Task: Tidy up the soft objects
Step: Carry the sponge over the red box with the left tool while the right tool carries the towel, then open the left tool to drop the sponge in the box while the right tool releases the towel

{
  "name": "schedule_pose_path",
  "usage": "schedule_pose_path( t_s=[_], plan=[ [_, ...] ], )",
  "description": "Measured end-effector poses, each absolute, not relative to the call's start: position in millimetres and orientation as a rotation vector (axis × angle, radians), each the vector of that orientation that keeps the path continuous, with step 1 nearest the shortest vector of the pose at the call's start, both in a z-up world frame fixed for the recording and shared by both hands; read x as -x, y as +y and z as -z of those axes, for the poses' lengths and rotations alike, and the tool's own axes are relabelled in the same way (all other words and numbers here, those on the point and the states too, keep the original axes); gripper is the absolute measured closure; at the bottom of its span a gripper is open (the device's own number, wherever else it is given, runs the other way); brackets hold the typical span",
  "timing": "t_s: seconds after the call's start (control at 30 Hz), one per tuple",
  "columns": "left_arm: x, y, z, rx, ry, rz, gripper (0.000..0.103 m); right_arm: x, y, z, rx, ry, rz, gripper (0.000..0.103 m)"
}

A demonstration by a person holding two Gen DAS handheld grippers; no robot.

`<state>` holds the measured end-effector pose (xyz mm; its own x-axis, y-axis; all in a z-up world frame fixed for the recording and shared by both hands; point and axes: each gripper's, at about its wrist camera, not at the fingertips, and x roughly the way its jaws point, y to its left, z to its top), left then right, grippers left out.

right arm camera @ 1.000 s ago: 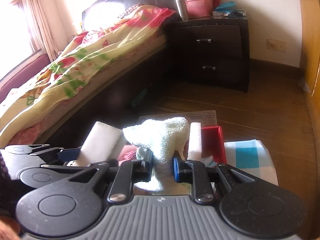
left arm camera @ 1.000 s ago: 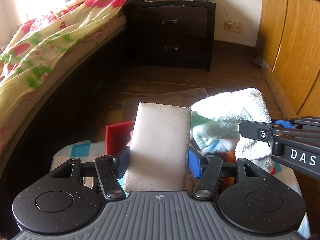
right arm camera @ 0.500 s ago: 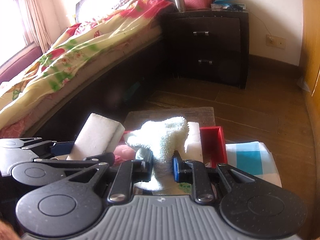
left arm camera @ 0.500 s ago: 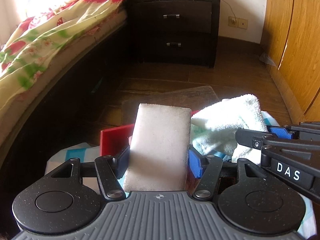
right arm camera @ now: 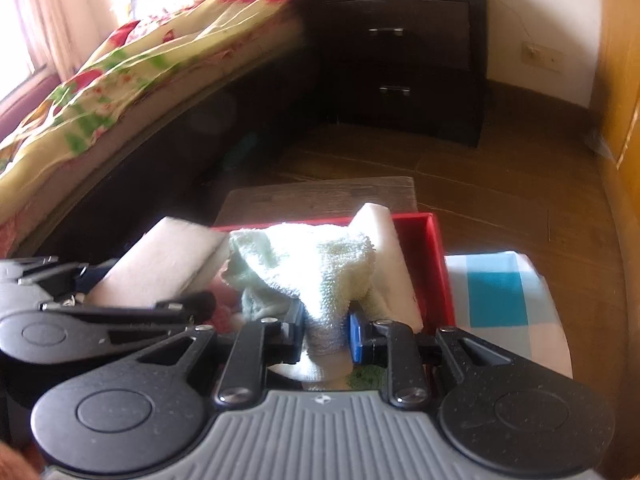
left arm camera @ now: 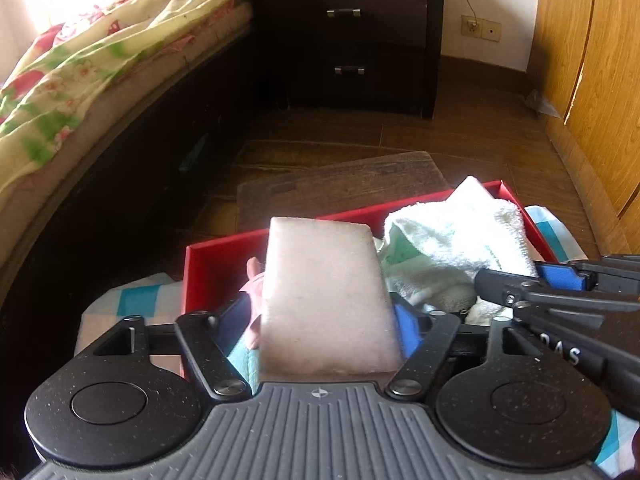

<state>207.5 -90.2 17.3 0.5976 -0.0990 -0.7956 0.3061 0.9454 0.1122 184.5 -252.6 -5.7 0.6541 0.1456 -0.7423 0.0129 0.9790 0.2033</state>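
My left gripper (left arm camera: 326, 316) is shut on a white sponge block (left arm camera: 326, 296) and holds it over a red box (left arm camera: 224, 248). My right gripper (right arm camera: 326, 332) is shut on a pale green towel (right arm camera: 316, 264), also over the red box (right arm camera: 438, 264). The towel shows at the right in the left wrist view (left arm camera: 452, 240). The sponge shows at the left in the right wrist view (right arm camera: 160, 264). A second white sponge (right arm camera: 384, 248) stands inside the box by its right wall. A pink soft item (left arm camera: 252, 292) lies in the box under the sponge.
The box sits on a blue and white checked cloth (right arm camera: 504, 300) on a low stand. A dark wooden board (left arm camera: 340, 184) lies beyond it. A bed (left arm camera: 80, 72) with a floral cover is at the left, a dark nightstand (left arm camera: 348, 36) ahead, a wooden wardrobe (left arm camera: 592, 80) at the right.
Both grippers have moved down and forward towards the red box with sponge and towel still held. More of the box's inside shows now.
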Motion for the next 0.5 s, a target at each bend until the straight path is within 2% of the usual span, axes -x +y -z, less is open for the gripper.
schedule_pose_path(
  t_s=[0.2,0.33,0.5],
  plan=[
    [-203,-88,-23,-0.250,0.903,0.218,0.023,-179,-255,1,-0.209,0.862,-0.060,0.094],
    [-200,-83,-28,-0.229,0.918,0.217,0.022,-173,-257,-5,-0.216,0.862,-0.056,0.087],
    [-190,-85,-39,-0.243,0.903,0.216,0.022,-165,-255,-19,-0.212,0.846,-0.051,0.086]
  ],
)
